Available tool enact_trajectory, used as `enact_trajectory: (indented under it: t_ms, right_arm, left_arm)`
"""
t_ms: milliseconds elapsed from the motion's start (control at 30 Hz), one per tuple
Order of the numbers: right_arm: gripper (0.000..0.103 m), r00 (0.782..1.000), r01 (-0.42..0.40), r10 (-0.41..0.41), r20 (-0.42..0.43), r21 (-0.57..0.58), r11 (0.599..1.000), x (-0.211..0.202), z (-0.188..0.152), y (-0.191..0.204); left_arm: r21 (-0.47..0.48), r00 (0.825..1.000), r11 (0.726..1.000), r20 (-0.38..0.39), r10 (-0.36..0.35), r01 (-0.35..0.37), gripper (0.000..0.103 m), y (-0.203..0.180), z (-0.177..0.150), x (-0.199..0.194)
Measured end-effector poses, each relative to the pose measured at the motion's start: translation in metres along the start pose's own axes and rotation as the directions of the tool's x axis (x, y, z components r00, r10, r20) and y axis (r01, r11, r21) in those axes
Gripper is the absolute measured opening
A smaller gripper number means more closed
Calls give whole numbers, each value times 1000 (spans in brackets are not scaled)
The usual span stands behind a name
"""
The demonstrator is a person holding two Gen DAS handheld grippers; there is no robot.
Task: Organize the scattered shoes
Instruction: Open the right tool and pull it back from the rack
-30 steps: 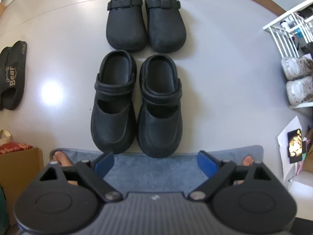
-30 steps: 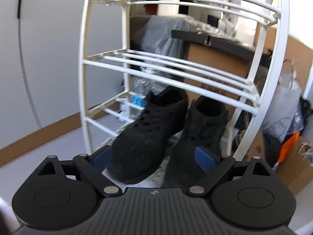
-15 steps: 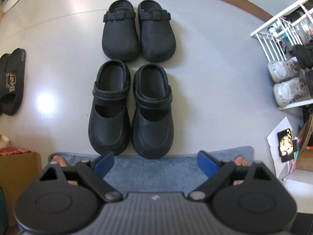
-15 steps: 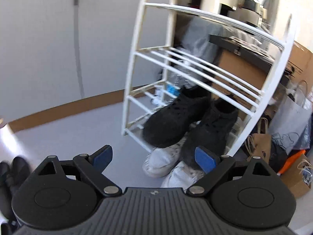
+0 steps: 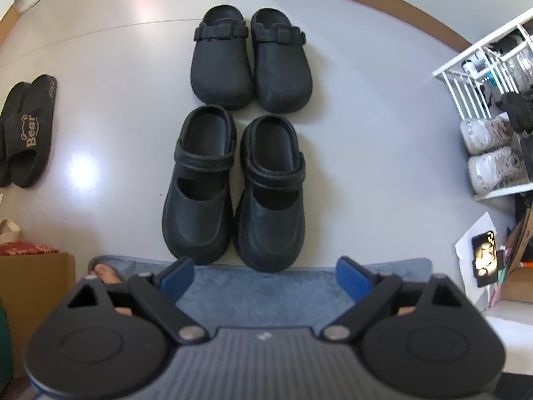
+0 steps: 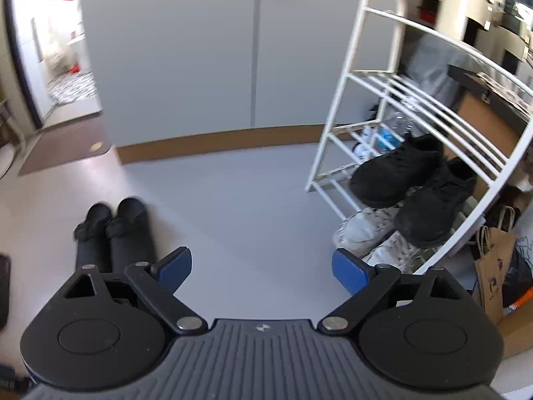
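Right gripper farther from rack; four black clogs.

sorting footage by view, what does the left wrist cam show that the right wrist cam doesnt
Only the left wrist view shows the strapped clogs, the Bear slides and the blue mat. Only the right wrist view shows the doorway and the brown paper bag. Both show the buckled clogs, the white rack, and the black sneakers above the white sneakers.

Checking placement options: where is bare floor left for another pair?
Bare floor lies between the clog pairs and the white rack, and between them and the Bear slides. The rack's lower tiers are crowded with sneakers.
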State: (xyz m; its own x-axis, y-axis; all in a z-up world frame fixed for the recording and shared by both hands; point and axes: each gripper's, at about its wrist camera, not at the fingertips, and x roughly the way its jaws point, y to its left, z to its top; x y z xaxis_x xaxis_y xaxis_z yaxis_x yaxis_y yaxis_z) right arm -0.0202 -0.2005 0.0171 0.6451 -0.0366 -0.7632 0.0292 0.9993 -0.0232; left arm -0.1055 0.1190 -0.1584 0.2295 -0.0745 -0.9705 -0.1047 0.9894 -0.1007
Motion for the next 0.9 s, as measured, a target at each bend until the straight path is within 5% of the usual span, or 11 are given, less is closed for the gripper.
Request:
enact_trajectory:
  t_ms: [433, 667, 900]
  right_arm:
    - [95, 983, -163, 156, -99, -64, 984, -19, -33, 41]
    - [95, 944, -300, 273, -187, -134, 945, -21, -43, 74]
    - [95, 931, -336, 305, -199, -147, 931, -20, -41, 91]
  left_arm:
    - [9, 1000, 1000, -2, -14, 14, 94, -13, 1, -2]
    - [36, 1000, 999, -23, 10, -9, 96, -8, 2, 3]
    - [9, 1000, 1000, -14, 9, -9, 96, 1, 2, 0]
